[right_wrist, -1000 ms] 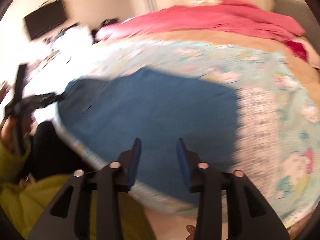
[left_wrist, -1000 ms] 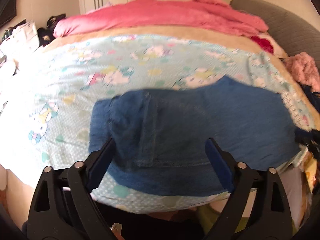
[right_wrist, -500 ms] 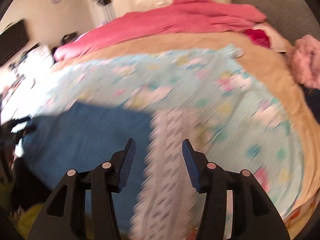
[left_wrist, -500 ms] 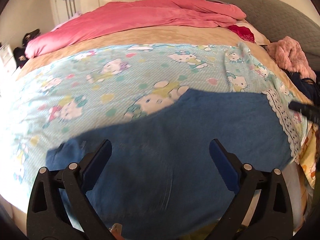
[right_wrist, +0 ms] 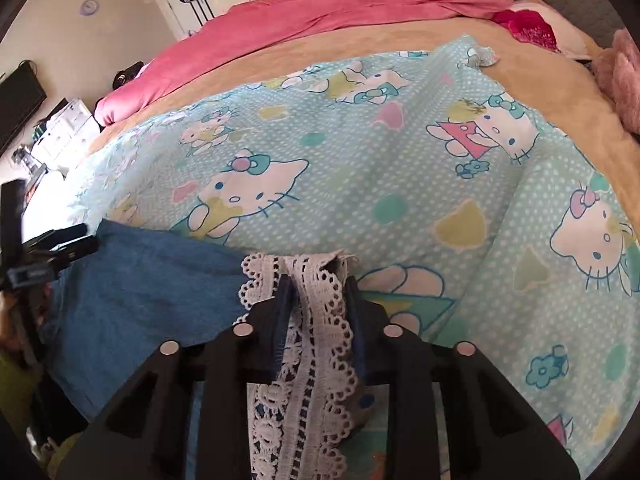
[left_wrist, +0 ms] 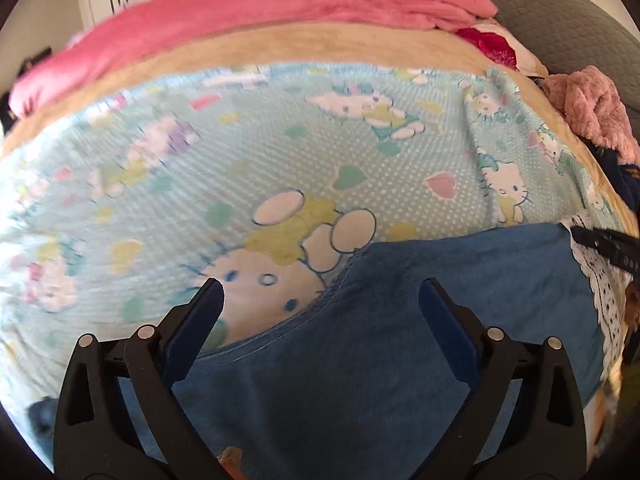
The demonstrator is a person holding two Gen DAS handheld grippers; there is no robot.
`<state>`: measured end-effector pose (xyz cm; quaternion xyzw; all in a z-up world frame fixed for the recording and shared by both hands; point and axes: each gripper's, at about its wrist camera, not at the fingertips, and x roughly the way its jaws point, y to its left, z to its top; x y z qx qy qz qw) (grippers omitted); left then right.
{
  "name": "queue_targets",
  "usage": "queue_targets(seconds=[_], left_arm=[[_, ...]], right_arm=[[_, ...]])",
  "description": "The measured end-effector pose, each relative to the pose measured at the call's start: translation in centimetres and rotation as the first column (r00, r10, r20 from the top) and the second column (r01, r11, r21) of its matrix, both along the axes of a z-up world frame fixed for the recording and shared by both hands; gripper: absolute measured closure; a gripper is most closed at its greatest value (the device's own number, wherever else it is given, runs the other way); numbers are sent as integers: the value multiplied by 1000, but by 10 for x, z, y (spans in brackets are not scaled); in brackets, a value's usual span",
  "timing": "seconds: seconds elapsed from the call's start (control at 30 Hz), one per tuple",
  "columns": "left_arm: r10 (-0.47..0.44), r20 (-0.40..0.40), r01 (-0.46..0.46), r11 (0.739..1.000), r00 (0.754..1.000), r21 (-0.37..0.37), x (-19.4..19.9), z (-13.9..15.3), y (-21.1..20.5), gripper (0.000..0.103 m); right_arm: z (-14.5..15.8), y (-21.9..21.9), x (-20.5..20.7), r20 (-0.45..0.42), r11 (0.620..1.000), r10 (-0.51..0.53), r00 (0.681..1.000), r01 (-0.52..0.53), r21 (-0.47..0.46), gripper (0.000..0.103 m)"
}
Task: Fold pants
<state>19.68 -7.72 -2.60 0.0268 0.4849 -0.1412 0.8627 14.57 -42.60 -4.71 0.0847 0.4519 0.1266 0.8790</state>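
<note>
Blue denim pants point(left_wrist: 400, 360) lie flat along the near edge of a bed covered by a light blue cartoon-cat sheet point(left_wrist: 360, 140). Their white lace hem point(right_wrist: 308, 360) is at the right end. My left gripper point(left_wrist: 320, 286) hovers open over the pants' far seam, with nothing pinched. My right gripper point(right_wrist: 318, 282) is closing, and the lace hem is bunched up between its pads. The right wrist view shows the denim point(right_wrist: 152, 288) running left toward the left gripper's fingers point(right_wrist: 76, 242). One right finger point(left_wrist: 600, 242) shows at the left view's right edge.
A pink duvet point(left_wrist: 280, 8) and a tan blanket point(left_wrist: 320, 48) cover the far half of the bed. A grey headboard point(left_wrist: 560, 12) and a pink fluffy garment point(left_wrist: 592, 108) are at the right. White drawers point(right_wrist: 68, 124) and a dark screen point(right_wrist: 16, 100) stand beyond the bed's left side.
Both grippers travelled rightward along the pants. The right one reached the lace hem and narrowed around it. The left one stayed open and came lower over the denim.
</note>
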Motion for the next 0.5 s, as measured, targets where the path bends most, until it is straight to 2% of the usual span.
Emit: queue_targets(seconds=[0.03,0.1,0.13,0.17,0.27,0.37,0.5], left_arm=[[-1,-23,0,1000,1000,-24,2,-5,-2,16],[-2,-26,1,1000,1000,-30,-1,-10,-8,63],[-17,-14,16,999,1000,-34,-4,-7,-11,76],[-37,-9,37,998,999,-47,-6,-4,-15,98],[-62,69,60,997,996,42,-12,13,-30,98],[-63,107,55,995,992,81,-7,19,-36,101],[-44,89,35,995,995,98,6,2,-37,99]], right_arm=[[3,2,-4,17,1000,12,1000,-12,-3,85],[11,1,-10,57,1000,22,998,-23,4,87],[17,-1,-12,80,1000,22,997,-23,13,88],[23,-3,-13,101,1000,21,995,-23,17,88],[42,-4,-10,160,1000,15,987,-14,-9,90],[48,1,3,185,998,33,982,-23,-60,91],[22,8,31,99,990,40,994,-26,-139,90]])
